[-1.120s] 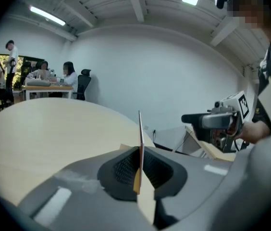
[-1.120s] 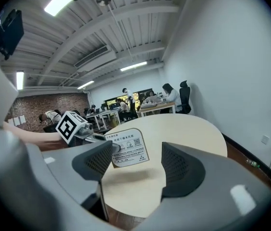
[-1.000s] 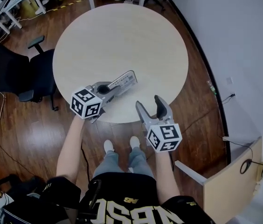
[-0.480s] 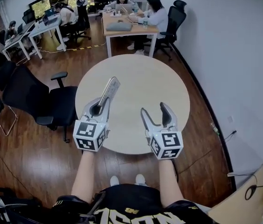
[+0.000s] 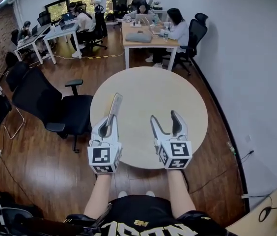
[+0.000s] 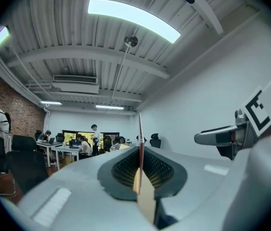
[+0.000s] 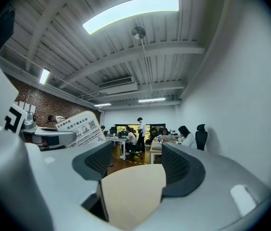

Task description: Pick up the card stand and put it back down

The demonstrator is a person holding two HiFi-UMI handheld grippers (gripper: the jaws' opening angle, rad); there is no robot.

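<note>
Where: the stand [image 5: 116, 103] is in the air over the near left part of the table [image 5: 178, 90], sticking forward out of the left gripper [image 5: 108, 126].
Left gripper: clenched on the near end of the stand; in its own view the pads press on both faces and the sheet shows edge-on as a thin line.
Right gripper [image 5: 165, 118]: jaws apart, nothing between them, only table behind; it does not touch the stand.
Weight: probably very light, as one gripper carries it level with no sag.
Stiffness: looks like a thin rigid sheet with a printed card, straight along all its length.
Surface: likely smooth plastic, so it may slip or swing under a weak grip.
Fragility: a hard squeeze or a hard landing may crack it.
Where to hold: near one end, pads flat on the two faces, as now.
</note>
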